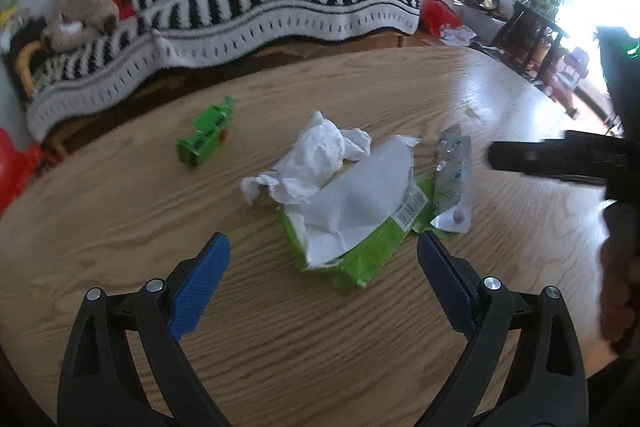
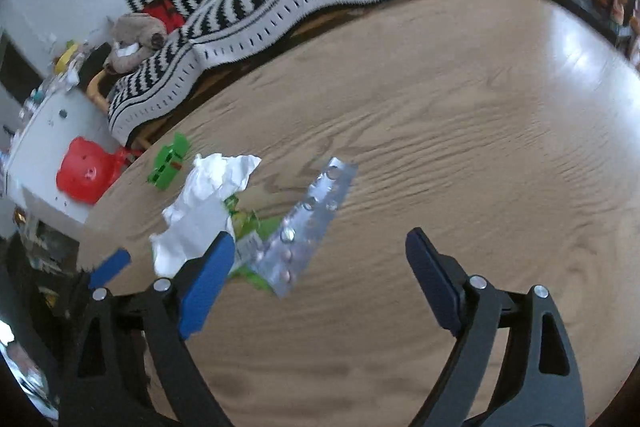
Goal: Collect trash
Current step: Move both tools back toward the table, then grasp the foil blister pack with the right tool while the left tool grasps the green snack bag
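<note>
A small heap of trash lies on the wooden table [image 1: 120,227]: a crumpled white tissue [image 1: 320,155], a torn green packet [image 1: 360,259] with a white inside, and a silver blister pack [image 1: 454,179]. My left gripper [image 1: 322,245] is open just in front of the packet, its blue fingers apart on either side and touching nothing. In the right wrist view the blister pack [image 2: 308,223], tissue [image 2: 196,215] and green packet [image 2: 250,227] sit by the left finger of my open right gripper [image 2: 320,239], whose jaws hold nothing.
A green toy [image 1: 208,135] lies on the table left of the heap. Behind the table stands a sofa with a black-and-white striped blanket [image 1: 260,7] and a plush toy [image 1: 76,19]. A red plastic item [image 2: 86,175] sits by a white cabinet [image 2: 48,147].
</note>
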